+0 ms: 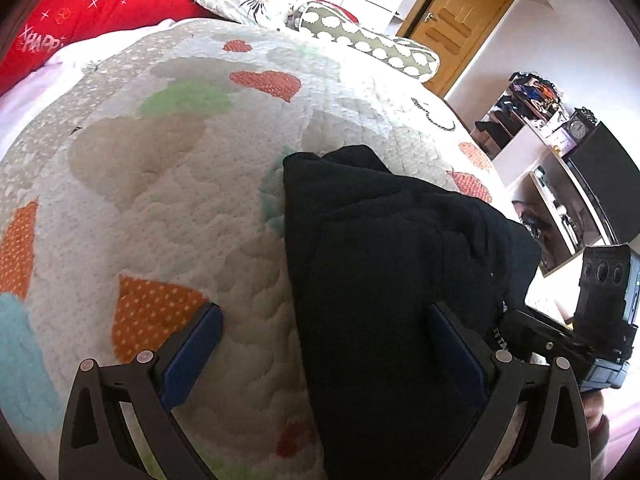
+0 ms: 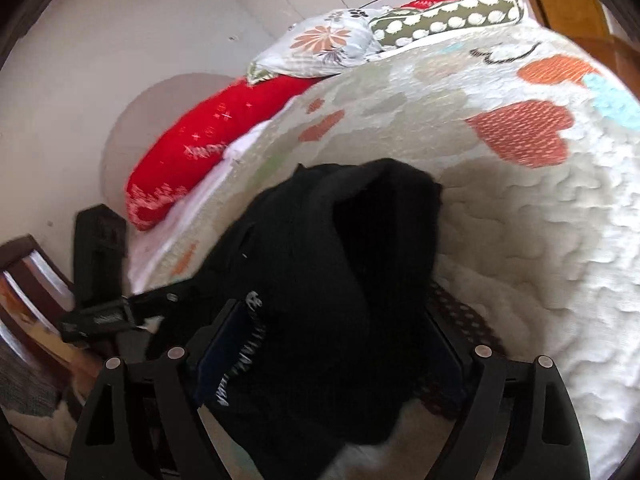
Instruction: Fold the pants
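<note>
Presently, entries run near to far.

Left gripper (image 1: pixel 324 344): jaws spread wide, nothing between the pads. The left finger (image 1: pixel 192 356) is over bare quilt; the right finger lies against the pants' left side.

Right gripper (image 2: pixel 328 344): dark cloth fills the gap between the fingers and hides the pads. The jaws look partly closed about the cloth, but a true grip cannot be told from either view. Its frame is blurred.

Pants (image 1: pixel 384 280): black, bunched into a thick heap on the near right part of the bed, lying on the quilt. A printed white strip, perhaps the waistband, shows at the near edge by the right gripper. The far end is rumpled, with one flap standing up. Judged: early or mid fold, layers not yet flat or squared.

Quilt (image 1: pixel 168 200): cream, padded, with orange, green and grey patches; soft and yielding.

Pillows (image 1: pixel 72 12): red one and patterned ones at the far head of the bed, well apart from the work.

Shelves (image 1: pixel 532 136): beyond the bed's right edge, with a door farther back.

Risk 1: the heap sits near the bed's edge; a pull toward the person could drag it off.

Risk 2: a bite on only the top layer would peel the bundle apart.

Risk 3: the empty left gripper may pinch quilt along with cloth.
</note>
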Demonstrator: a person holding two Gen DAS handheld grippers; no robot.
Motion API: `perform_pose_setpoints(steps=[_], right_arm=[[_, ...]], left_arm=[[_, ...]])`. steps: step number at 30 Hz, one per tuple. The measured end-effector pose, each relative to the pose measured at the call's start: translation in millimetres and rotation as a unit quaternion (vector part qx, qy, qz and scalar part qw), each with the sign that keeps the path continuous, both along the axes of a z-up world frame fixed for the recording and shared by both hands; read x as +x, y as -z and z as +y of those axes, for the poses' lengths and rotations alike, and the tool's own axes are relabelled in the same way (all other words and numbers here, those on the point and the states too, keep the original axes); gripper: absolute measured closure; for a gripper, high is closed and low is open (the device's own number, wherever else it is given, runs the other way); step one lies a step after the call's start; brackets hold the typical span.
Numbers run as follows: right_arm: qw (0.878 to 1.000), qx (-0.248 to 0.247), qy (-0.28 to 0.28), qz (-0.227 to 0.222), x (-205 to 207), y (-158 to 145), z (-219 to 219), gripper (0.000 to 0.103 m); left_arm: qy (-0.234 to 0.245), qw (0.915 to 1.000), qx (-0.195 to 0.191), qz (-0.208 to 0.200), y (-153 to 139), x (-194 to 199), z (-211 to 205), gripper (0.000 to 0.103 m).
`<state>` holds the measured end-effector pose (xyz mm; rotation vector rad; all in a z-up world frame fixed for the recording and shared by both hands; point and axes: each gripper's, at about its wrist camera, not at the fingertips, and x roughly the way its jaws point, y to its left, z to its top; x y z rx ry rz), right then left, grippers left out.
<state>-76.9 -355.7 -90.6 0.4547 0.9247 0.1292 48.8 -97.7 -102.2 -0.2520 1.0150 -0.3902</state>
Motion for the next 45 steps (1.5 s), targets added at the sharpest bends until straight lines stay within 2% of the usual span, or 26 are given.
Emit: perform_pose_setpoints(steps=[4,7,9,10,11,13,16,21,23,25,26,27,28,29,30,32,35,39,40,42,44,45], right_arm=[[1.0,-0.006,-0.006,0.003,12,4,7,0.016],[1.0,-0.025,-0.004,0.006,17,7,14,0.022],[1.0,-0.03,0.0,0.006,18,7,16,0.039],[1.0,-0.024,0.002,0.004,18,5,16,0.045],[1.0,-0.015,0.001,0.001,17,4,16,0.05],[1.0,-0.015,-0.003,-0.005,17,-3,18,0.051],[0.999,-0.017,-0.017,-0.023,26,-20,26,0.052],[0.998,-0.013,-0.019,-0.06,67,-43,37,0.052],[0.997,-0.011,-0.016,-0.072,88,-44,41,0.052],[0.997,-0.019,-0.003,-0.075,109,-37,41,0.047],[0.998,-0.017,0.004,-0.067,120,-28,38,0.044],[0.999,-0.024,0.016,-0.036,132,-12,34,0.043],[0.999,-0.034,0.026,-0.006,139,-1,32,0.043],[0.997,-0.051,0.042,0.039,144,13,28,0.043],[0.997,-0.048,0.042,0.046,141,18,26,0.043],[0.997,-0.055,0.04,0.028,129,7,26,0.041],[0.993,-0.108,0.04,-0.001,116,-21,30,0.04],[0.992,-0.119,-0.002,-0.038,128,-49,47,0.04],[0.991,-0.125,-0.014,-0.045,133,-51,53,0.041],[0.989,-0.139,-0.031,-0.039,150,-43,62,0.045],[0.984,-0.176,-0.017,-0.01,162,-23,61,0.05],[0.981,-0.194,-0.003,0.013,166,-9,57,0.047]], left_arm=[[-0.006,1.0,-0.003,0.001,4,8,-8,0.001],[-0.006,0.9999,-0.007,-0.007,5,7,-15,0.001],[0.003,0.9997,-0.02,-0.013,5,6,-16,0.023],[0.018,0.9987,-0.047,-0.011,4,5,-17,0.048],[0.014,0.9989,-0.042,-0.016,1,4,-17,0.052],[0.019,0.9991,-0.023,-0.031,-7,2,-17,0.063],[0.025,0.9983,-0.017,-0.05,-24,6,-11,0.067],[-0.004,0.9956,-0.007,-0.094,-56,36,12,0.067],[-0.013,0.9948,0.004,-0.101,-59,48,18,0.065],[-0.026,0.9953,0.011,-0.092,-52,68,25,0.062],[-0.033,0.9961,0.022,-0.079,-43,80,28,0.058],[-0.041,0.9963,0.036,-0.065,-33,88,28,0.056],[-0.06,0.9951,0.066,-0.042,-19,96,30,0.051],[-0.071,0.9932,0.089,-0.026,-9,100,29,0.039],[-0.076,0.9924,0.095,-0.015,-1,101,32,0.034],[-0.091,0.9924,0.079,-0.026,-1,91,40,0.025],[-0.105,0.9902,0.085,-0.036,-8,77,43,0.023],[-0.105,0.9855,0.109,-0.077,-17,56,30,0.019],[-0.102,0.9856,0.11,-0.078,-17,51,26,0.014],[-0.103,0.9857,0.117,-0.062,-10,48,19,0.013],[-0.11,0.9868,0.104,-0.058,-4,49,21,0.011],[-0.116,0.9864,0.099,-0.061,-5,50,23,0.009]])
